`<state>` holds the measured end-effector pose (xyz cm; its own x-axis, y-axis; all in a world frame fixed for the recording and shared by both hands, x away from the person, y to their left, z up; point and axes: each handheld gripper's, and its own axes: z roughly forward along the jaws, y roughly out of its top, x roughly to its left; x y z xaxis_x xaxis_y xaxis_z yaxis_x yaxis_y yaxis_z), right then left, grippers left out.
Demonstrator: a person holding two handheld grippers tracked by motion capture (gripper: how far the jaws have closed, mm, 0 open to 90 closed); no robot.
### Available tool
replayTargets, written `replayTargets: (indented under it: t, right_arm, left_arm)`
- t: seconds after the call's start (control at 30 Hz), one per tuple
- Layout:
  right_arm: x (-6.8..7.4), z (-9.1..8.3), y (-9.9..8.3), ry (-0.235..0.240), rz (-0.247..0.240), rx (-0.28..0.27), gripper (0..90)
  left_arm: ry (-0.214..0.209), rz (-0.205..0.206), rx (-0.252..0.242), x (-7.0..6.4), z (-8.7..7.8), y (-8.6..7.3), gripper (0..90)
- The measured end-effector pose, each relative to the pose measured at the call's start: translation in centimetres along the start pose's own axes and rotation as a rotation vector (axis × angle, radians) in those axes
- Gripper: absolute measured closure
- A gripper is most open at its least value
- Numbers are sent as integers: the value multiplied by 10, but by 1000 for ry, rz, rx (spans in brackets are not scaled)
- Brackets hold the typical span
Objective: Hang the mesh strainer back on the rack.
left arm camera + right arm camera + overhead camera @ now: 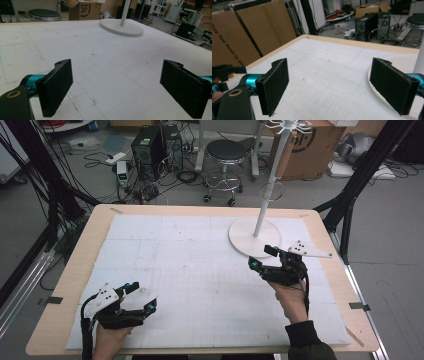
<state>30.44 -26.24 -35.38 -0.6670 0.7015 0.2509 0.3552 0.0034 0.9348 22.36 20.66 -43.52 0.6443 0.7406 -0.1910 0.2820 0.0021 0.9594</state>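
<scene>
A white stand (270,180) with a round base (245,237) rises at the back right of the table; its base (121,27) also lies ahead in the left gripper view. My left gripper (142,296) is low at the front left, open, with nothing between its black pads (58,87). My right gripper (262,257) hovers just in front of the stand's base, open and empty. In the right gripper view the base rim (398,58) lies beside the right-hand pad (392,87). The left gripper (223,72) shows far off at that view's left edge.
A white gridded foam mat (200,270) covers most of the wooden table (75,265). Behind the table stand a stool (226,155), computer towers (155,147), cardboard boxes (310,145) and loose cables on the floor. Black frame legs (350,195) flank the right side.
</scene>
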Motion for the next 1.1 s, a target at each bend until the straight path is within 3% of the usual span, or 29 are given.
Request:
replayTargets:
  t: [0.13, 0.27, 0.5, 0.67, 0.87, 1.0, 1.1]
  right_arm:
    - [3, -1, -18, 10, -5, 21, 142]
    - [3, -2, -32, 16, -2, 26, 142]
    - [1, -3, -47, 19, 5, 39, 142]
    - [3, -10, -53, -17, -38, 55, 143]
    - [-3, -22, -72, -25, 13, 38, 143]
    - [-7, -23, -72, -27, 39, 16, 143]
    - [-7, -20, -73, -28, 36, 32, 143]
  left_arm:
    - [-11, -11, -9, 2, 4, 1, 117]
    - [-18, 6, -6, 6, 13, 7, 117]
    - [-21, 2, -5, 14, 28, 14, 117]
    - [-25, -3, -21, 16, 29, 17, 117]
    - [-36, 5, -22, 15, 31, 18, 117]
    - [-41, 9, -16, 11, 32, 16, 117]
    - [-43, 8, -7, 10, 32, 14, 117]
